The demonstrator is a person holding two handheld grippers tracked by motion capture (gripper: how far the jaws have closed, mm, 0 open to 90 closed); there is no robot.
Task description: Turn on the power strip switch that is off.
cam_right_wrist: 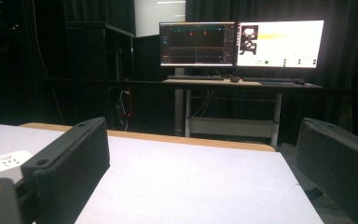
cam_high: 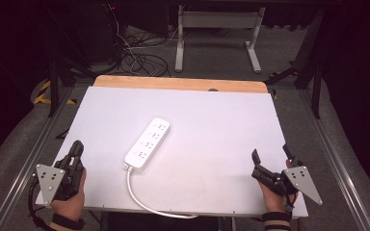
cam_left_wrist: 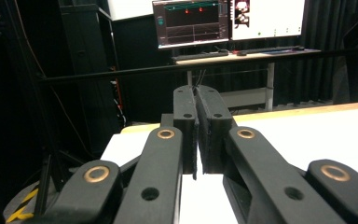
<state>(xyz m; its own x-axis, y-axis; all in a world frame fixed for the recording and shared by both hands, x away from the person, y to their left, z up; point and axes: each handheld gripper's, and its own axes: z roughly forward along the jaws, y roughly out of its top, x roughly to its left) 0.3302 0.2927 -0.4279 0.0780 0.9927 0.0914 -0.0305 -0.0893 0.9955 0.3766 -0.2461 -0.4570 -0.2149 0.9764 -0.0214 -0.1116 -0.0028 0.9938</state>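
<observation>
A white power strip point(cam_high: 148, 143) lies at an angle near the middle of the white table top point(cam_high: 212, 125), and its white cable point(cam_high: 139, 198) runs to the front edge. My left gripper point(cam_high: 77, 147) rests at the table's front left corner; its black jaws point(cam_left_wrist: 196, 114) are shut with nothing between them. At the front right my right gripper point(cam_high: 270, 153) stands open with nothing between its jaws. One end of the power strip point(cam_right_wrist: 4, 164) shows at the left in the right gripper view.
Beyond the table's wooden far edge point(cam_high: 178, 83) stand a white desk frame point(cam_high: 219, 33) and loose cables on the floor point(cam_high: 135, 55). Two lit monitors point(cam_right_wrist: 240, 43) sit on a desk farther back. Metal rails point(cam_high: 335, 159) run along both sides of the table.
</observation>
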